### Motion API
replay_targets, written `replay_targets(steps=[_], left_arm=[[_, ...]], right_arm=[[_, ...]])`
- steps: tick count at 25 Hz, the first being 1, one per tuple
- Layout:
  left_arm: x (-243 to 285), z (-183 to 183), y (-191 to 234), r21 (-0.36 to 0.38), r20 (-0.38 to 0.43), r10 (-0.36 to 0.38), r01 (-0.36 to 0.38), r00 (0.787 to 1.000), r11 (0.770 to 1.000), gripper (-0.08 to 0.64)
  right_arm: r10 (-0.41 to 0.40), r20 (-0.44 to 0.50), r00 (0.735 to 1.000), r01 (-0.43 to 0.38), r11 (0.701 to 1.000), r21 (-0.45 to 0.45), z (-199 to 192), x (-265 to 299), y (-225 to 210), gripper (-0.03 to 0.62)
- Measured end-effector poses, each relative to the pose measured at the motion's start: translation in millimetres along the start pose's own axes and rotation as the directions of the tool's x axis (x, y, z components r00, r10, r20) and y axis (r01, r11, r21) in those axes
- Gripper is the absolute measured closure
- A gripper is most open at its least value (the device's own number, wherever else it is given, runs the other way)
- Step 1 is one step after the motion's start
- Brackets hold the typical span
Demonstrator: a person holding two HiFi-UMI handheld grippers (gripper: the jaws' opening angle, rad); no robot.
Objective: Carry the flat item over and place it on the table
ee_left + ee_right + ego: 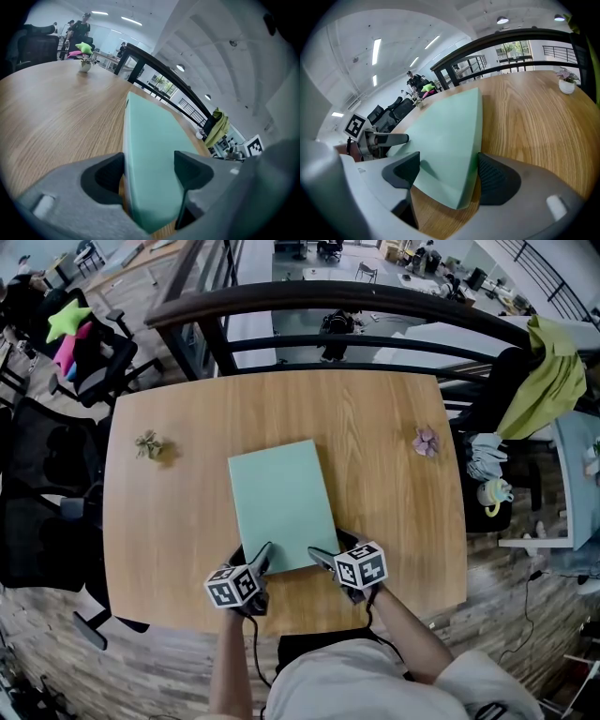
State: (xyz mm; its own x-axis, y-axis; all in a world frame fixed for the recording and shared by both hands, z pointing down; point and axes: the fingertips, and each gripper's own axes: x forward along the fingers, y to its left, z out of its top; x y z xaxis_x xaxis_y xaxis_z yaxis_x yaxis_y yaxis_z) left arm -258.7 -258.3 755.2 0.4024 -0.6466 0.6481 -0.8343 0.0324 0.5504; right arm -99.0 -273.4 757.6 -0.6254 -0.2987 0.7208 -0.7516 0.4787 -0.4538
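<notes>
A mint-green flat board point(279, 502) lies on the round-cornered wooden table point(178, 531), its near edge toward me. My left gripper point(258, 559) is at the board's near left corner and my right gripper point(328, 557) at its near right corner. In the left gripper view the board point(150, 154) runs between the jaws of the left gripper point(149, 171), one jaw against its edge, the other standing off its face. In the right gripper view the board point(445, 140) sits in the wider gap of the right gripper point(447, 173). Both grippers are open around the corners.
A small potted plant point(148, 444) stands at the table's left and a pink one point(426, 440) at its right. A dark railing point(375, 296) curves behind the far edge. Office chairs point(84, 352) crowd the left; a green cloth point(553, 371) hangs at the right.
</notes>
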Motion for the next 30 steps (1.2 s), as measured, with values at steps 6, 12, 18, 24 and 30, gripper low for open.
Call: replay_targets(steps=[6,12,18,24,30], left_arm=[[7.3,3.0,3.3,0.012,-0.008,-0.004,0.004,1.0,1.0,0.213],[10.9,4.7,4.8,0.016,-0.016,-0.005,0.005,1.0,1.0,0.212],[14.8,4.4,6.8,0.021,-0.029,-0.006,0.006,1.0,1.0,0.212],[15.2,5.0,7.2,0.021,-0.035,-0.011,0.012,0.999,1.0,0.212],[15.0,5.1,7.1,0.034,-0.037,-0.009,0.011,0.999,0.999,0.21]], right_arm=[[-0.014,0.0,1.0,0.014,1.0,0.007,2.5,6.1,-4.3,0.195],[-0.019,0.0,1.0,0.019,1.0,0.011,5.8,8.5,-7.0,0.198],[-0.021,-0.006,1.0,0.021,1.0,0.009,6.1,10.6,-9.5,0.201],[-0.03,-0.01,0.999,0.03,1.0,0.002,6.2,11.2,-11.1,0.209],[-0.041,-0.007,0.999,0.041,0.999,-0.002,6.2,10.6,-12.2,0.21]])
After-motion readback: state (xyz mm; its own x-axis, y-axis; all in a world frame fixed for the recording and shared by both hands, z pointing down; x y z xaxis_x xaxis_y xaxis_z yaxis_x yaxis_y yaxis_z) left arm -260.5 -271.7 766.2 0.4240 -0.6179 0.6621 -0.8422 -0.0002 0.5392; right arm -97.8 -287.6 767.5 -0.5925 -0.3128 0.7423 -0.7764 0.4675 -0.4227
